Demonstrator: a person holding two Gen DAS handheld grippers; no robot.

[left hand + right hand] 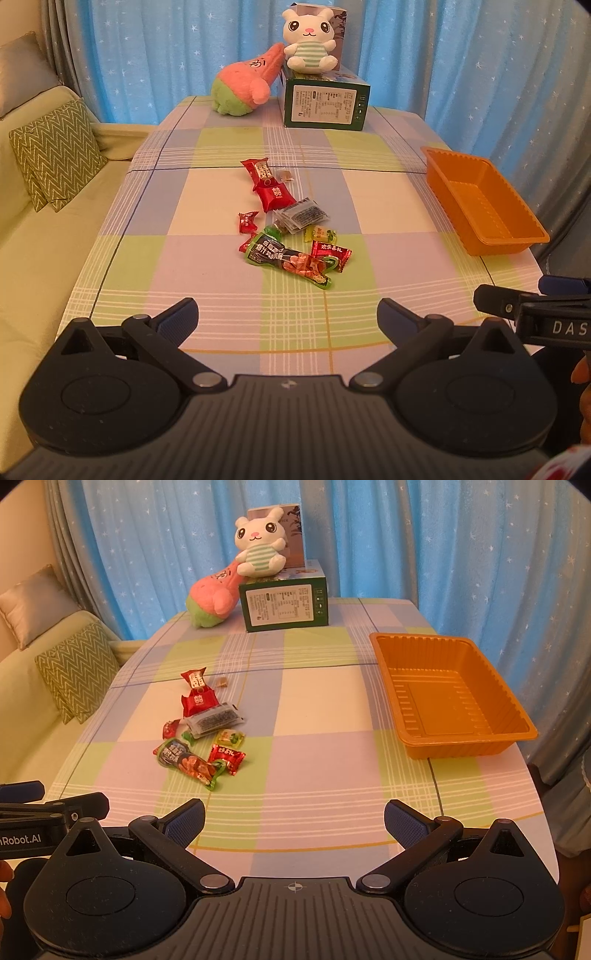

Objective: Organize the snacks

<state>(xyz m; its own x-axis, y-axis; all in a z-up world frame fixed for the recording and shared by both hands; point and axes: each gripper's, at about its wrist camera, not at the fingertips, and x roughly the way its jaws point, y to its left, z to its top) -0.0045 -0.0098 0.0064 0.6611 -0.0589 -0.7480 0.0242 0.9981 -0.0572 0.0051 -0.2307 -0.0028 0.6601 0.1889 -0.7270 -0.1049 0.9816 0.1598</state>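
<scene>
Several wrapped snacks lie in a loose pile mid-table: a long green and red packet (290, 263) (190, 764), red candies (330, 253) (227, 758), a grey sachet (303, 214) (214, 720) and red pouches (275, 195) (197, 701). An empty orange tray (517, 236) (417, 744) stands at the right. My left gripper (287, 319) is open and empty, above the near table edge, short of the pile. My right gripper (294, 821) is open and empty, near the front edge, between pile and tray.
A green box (325, 103) (284, 605) with a white plush bunny (312, 40) (258, 546) on it and a pink plush (245, 83) (214, 594) stand at the table's far end. A sofa with a patterned cushion (55, 155) (74, 668) is at the left. Blue curtains hang behind.
</scene>
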